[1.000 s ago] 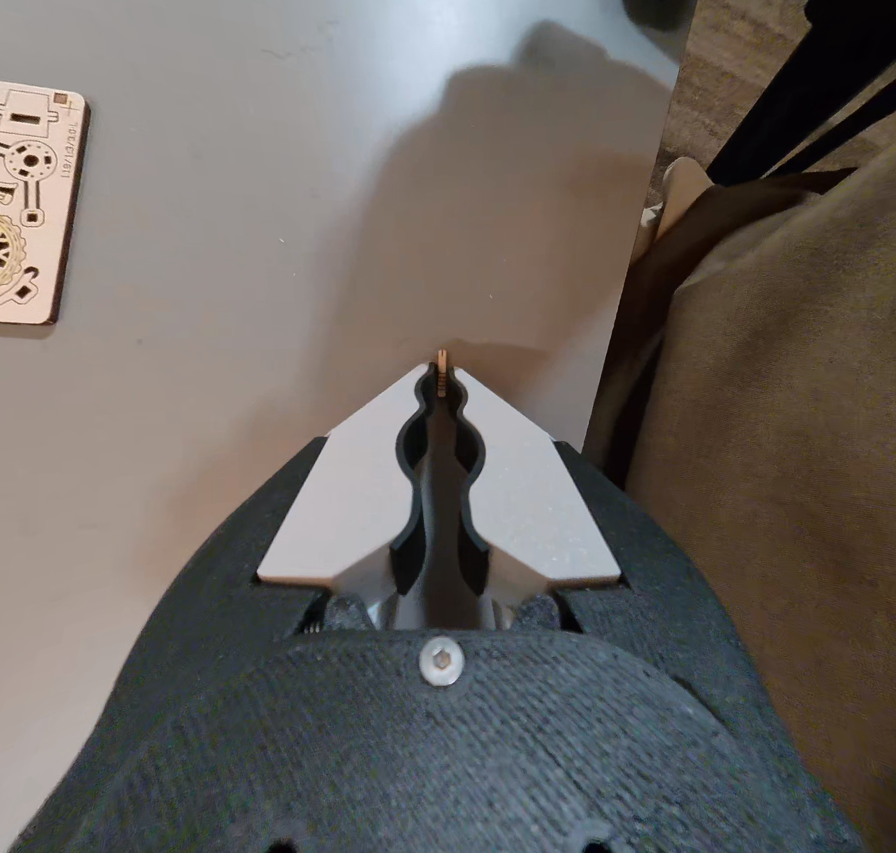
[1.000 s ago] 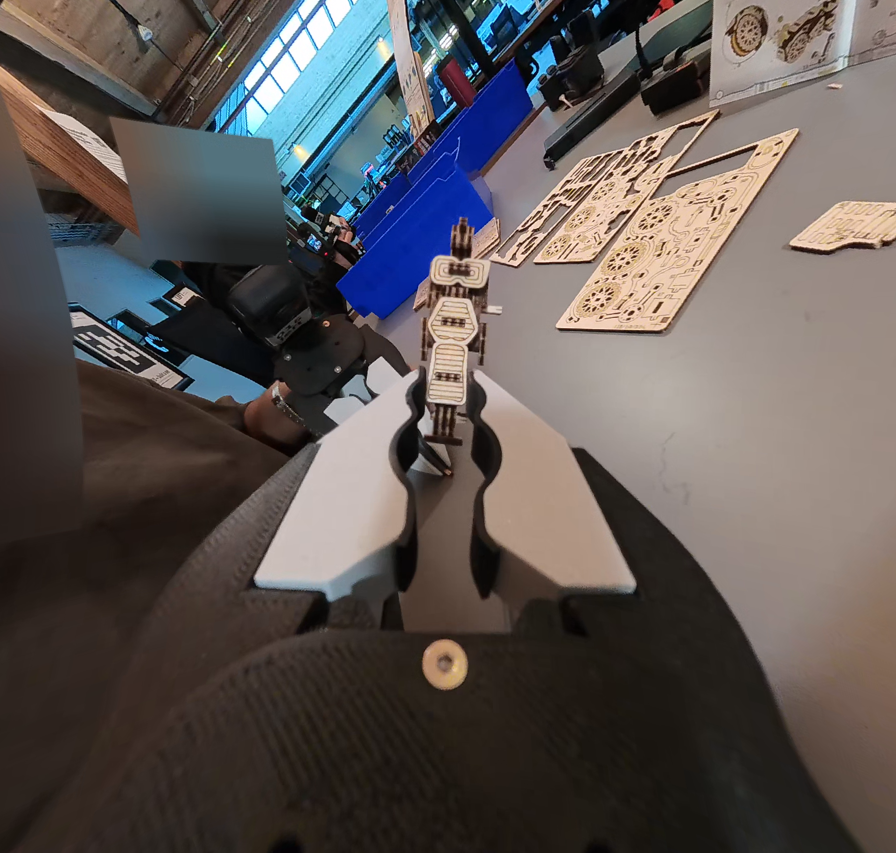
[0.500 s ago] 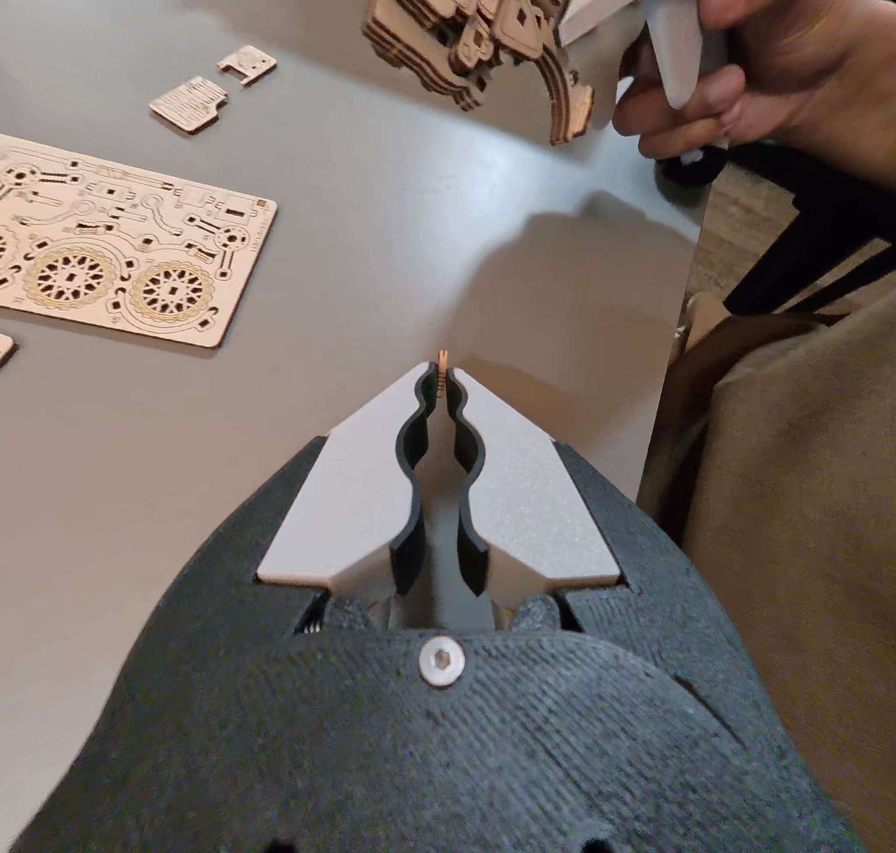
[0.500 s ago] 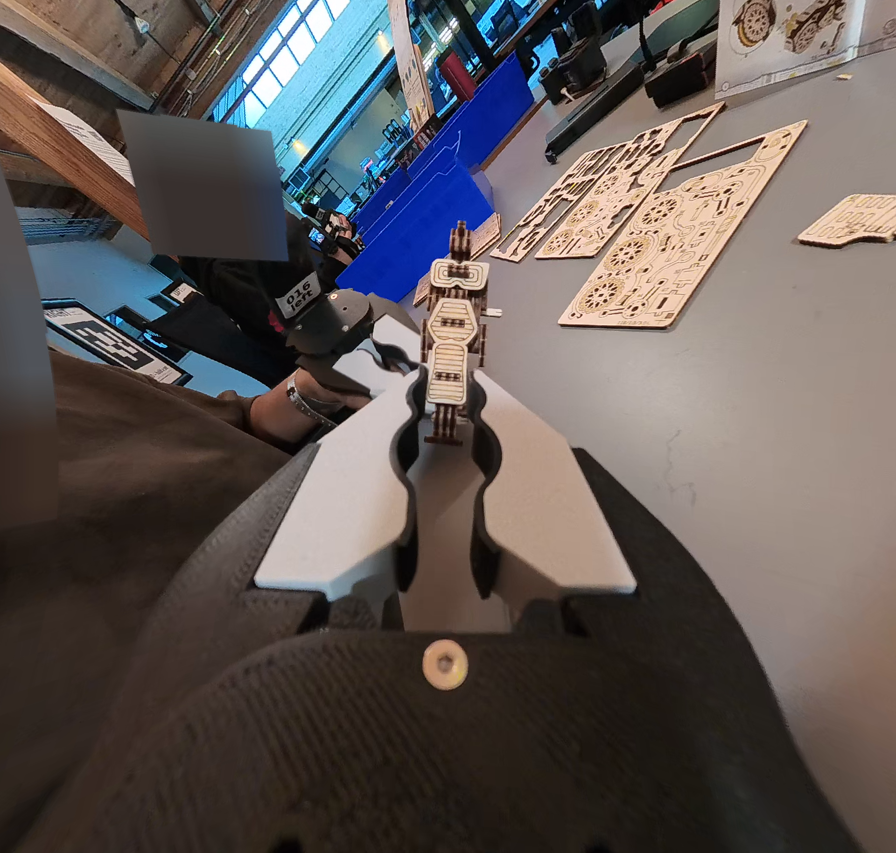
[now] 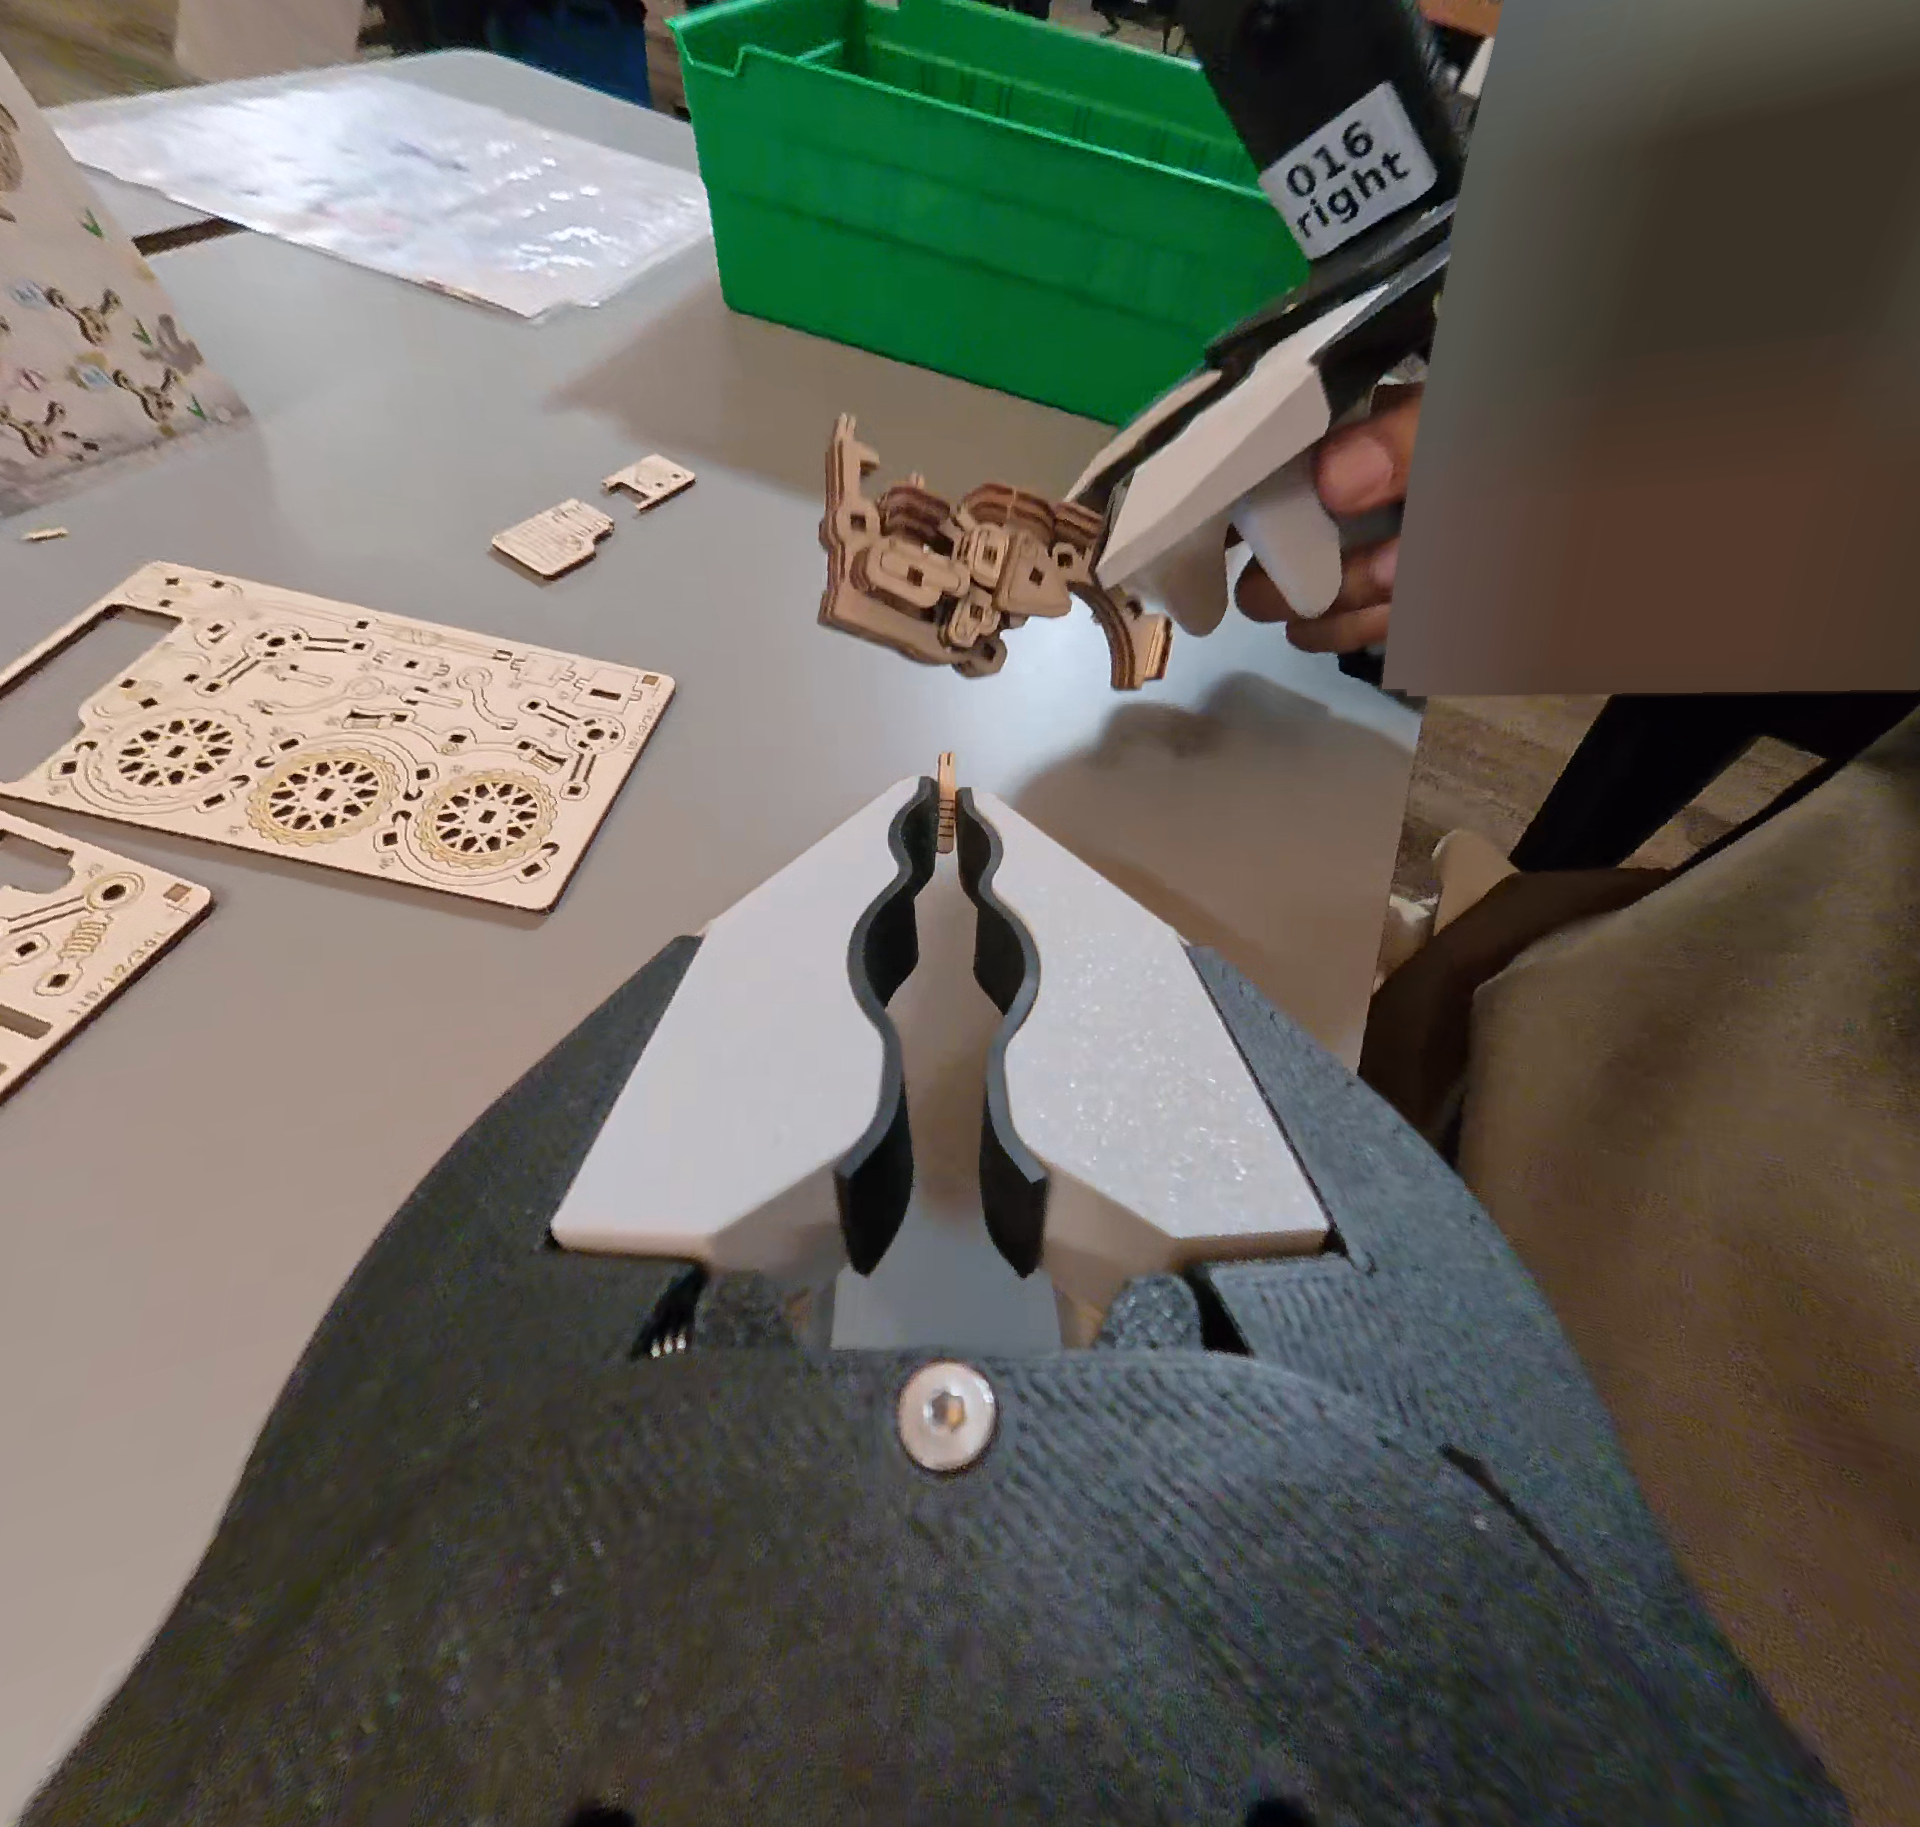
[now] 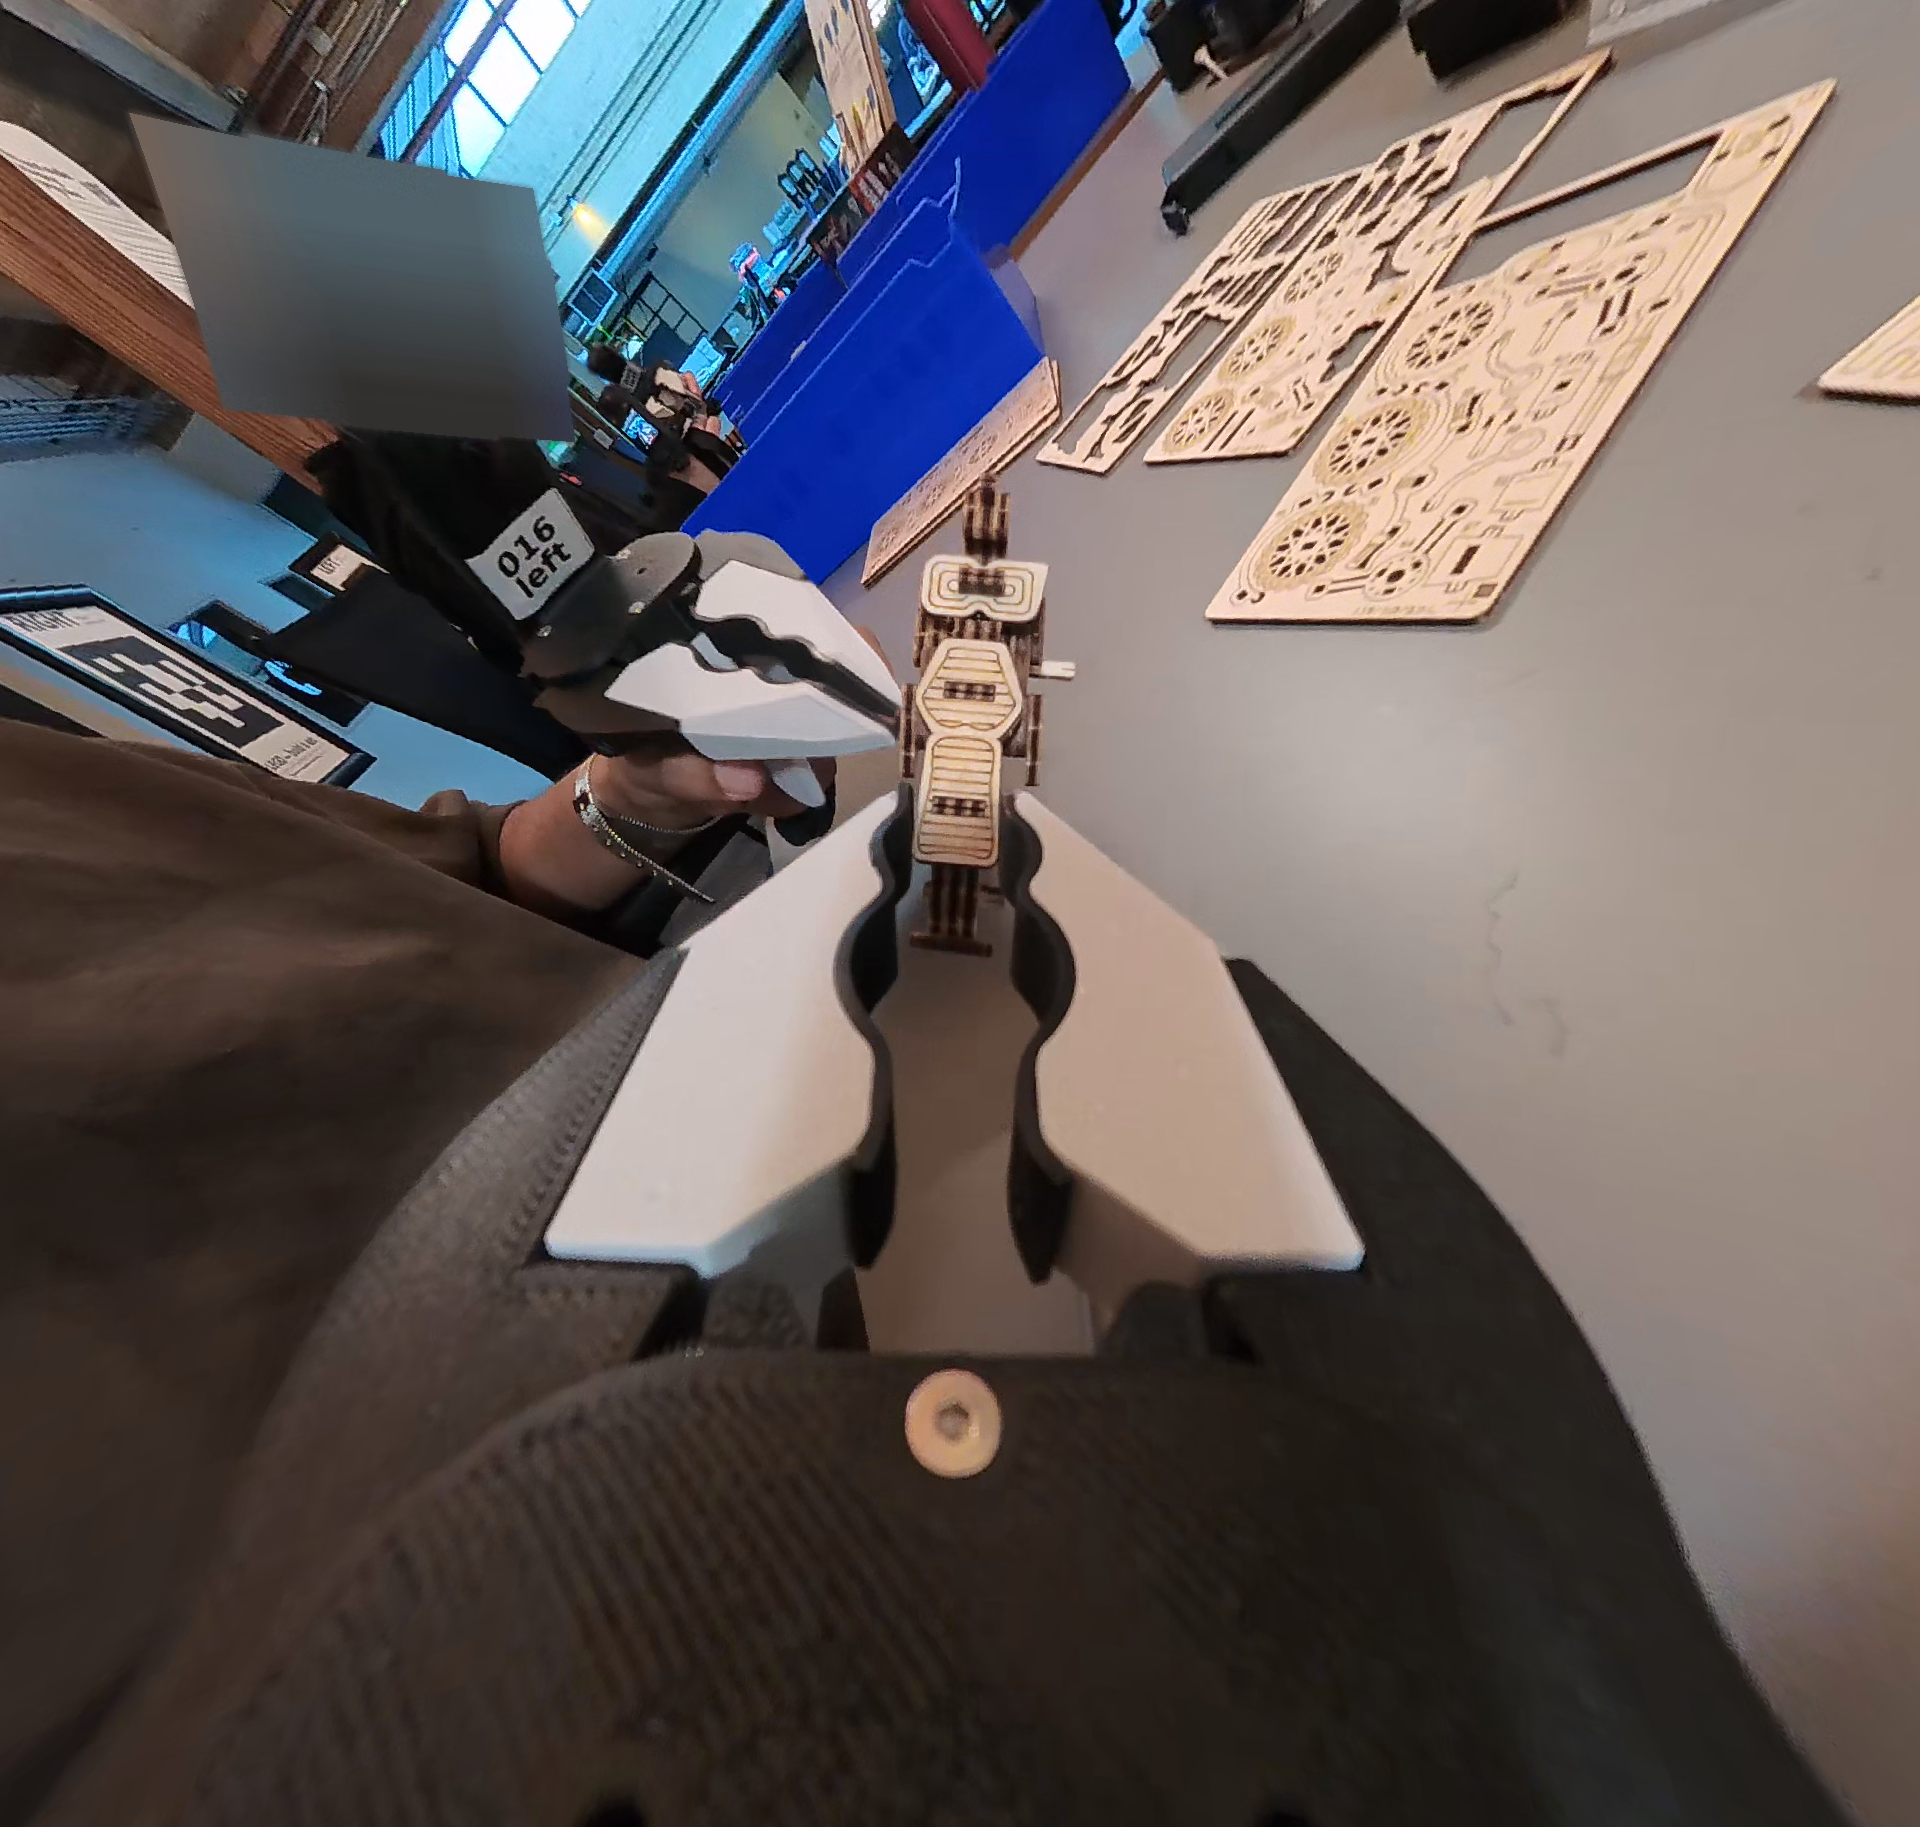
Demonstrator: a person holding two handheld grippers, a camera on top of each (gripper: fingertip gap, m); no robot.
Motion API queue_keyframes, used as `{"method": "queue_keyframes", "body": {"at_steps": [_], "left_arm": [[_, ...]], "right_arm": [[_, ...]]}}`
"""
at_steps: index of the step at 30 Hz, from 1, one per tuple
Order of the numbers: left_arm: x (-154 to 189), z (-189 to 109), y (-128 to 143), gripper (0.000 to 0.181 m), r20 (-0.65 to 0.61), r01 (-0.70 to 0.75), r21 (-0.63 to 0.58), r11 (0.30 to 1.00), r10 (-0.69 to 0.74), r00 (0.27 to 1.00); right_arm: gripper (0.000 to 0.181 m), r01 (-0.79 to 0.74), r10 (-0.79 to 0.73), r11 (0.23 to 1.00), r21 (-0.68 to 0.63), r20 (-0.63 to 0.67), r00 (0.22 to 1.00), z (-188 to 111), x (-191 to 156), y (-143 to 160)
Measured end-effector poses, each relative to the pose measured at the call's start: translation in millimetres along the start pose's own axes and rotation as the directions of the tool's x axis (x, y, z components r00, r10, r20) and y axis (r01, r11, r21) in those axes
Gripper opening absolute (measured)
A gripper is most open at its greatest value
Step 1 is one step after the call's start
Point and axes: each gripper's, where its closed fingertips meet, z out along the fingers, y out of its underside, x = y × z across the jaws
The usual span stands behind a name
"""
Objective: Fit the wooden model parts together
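Observation:
My left gripper (image 5: 945, 798) is shut on a small thin wooden piece (image 5: 947, 771) held edge-on at its fingertips, above the grey table (image 5: 436, 427). My right gripper (image 6: 958, 821) is shut on a part-built wooden model (image 6: 975, 697), gripping its rear end. In the left wrist view the model (image 5: 956, 562) hangs in the air ahead of my left gripper, held by the right gripper (image 5: 1101, 520). In the right wrist view the left gripper (image 6: 883, 717) sits close to the model's left side.
Laser-cut wooden part sheets (image 5: 332, 738) lie on the table to the left; they also show in the right wrist view (image 6: 1455, 406). Two small loose pieces (image 5: 582, 520) lie farther back. A green bin (image 5: 966, 208) stands behind. The table edge (image 5: 1397, 842) is on the right. Left tips to right tips: about 7 cm.
My left gripper has tilted up and swung towards the model, which now shows ahead of it. In the right wrist view the left gripper has come up close beside the model.

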Motion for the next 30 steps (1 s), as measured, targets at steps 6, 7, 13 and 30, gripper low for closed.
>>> {"method": "queue_keyframes", "body": {"at_steps": [6, 7, 13, 30], "left_arm": [[0.2, -0.2, 0.1, 0.001, -0.054, 0.107, 0.014, 0.994, -0.106, 0.993], [-0.1, 0.3, 2.3, 0.001, -0.069, 0.14, 0.003, 0.99, -0.139, 0.988], [-9.4, 7.9, 40.0, 0.001, -0.029, 0.194, -0.189, 0.963, -0.203, 0.979], [-28.0, 1.0, 66.2, 0.007, 0.055, 0.164, -0.345, 0.924, -0.154, 0.987]], "right_arm": [[0.013, -0.098, 0.097, 0.995, 0.016, 0.047, 0.994, 4.8, -1.7, 0.4], [0.013, -0.124, 0.122, 0.992, 0.023, 0.058, 0.991, 4.8, -1.4, -0.4], [0.013, -0.149, 0.148, 0.988, 0.041, 0.042, 0.988, 1.3, 6.2, -3.2], [0.013, -0.144, 0.142, 0.988, 0.054, 0.047, 0.989, -4.4, 4.8, -5.7]]}}
